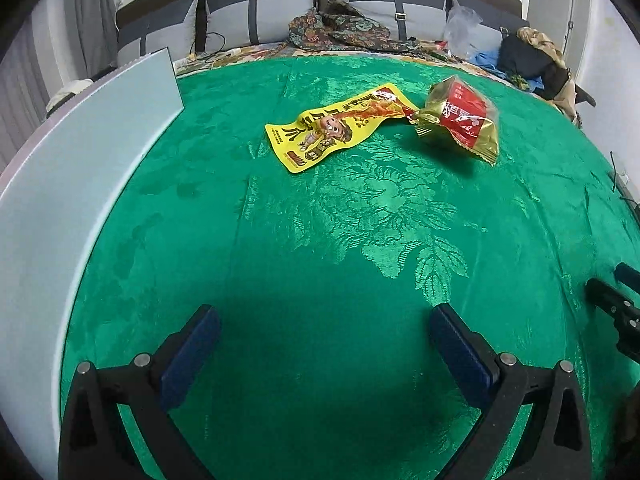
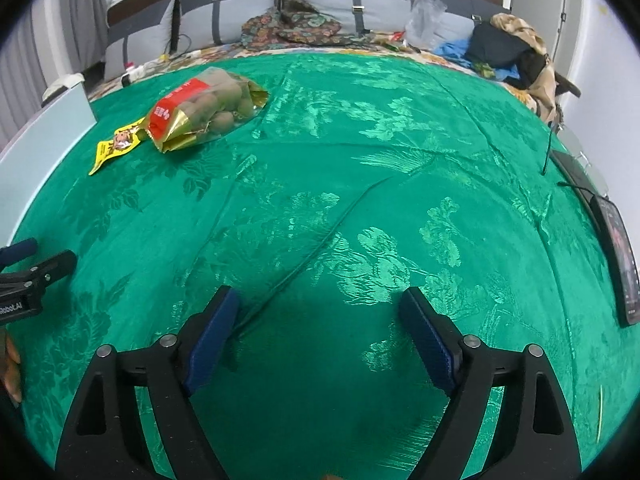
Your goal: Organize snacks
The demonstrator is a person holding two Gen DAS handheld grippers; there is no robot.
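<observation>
A flat yellow snack packet with a cartoon figure lies on the green tablecloth. A gold and red bag of round snacks lies beside it, touching its right end. Both also show in the right wrist view, the yellow packet and the gold bag at the far left. My left gripper is open and empty, well short of the packets. My right gripper is open and empty over bare cloth. Each gripper shows at the edge of the other's view.
A pale grey box wall stands along the left edge of the table. A dark phone lies at the right edge. Behind the table is a bed with cushions, clothes and a plastic bag.
</observation>
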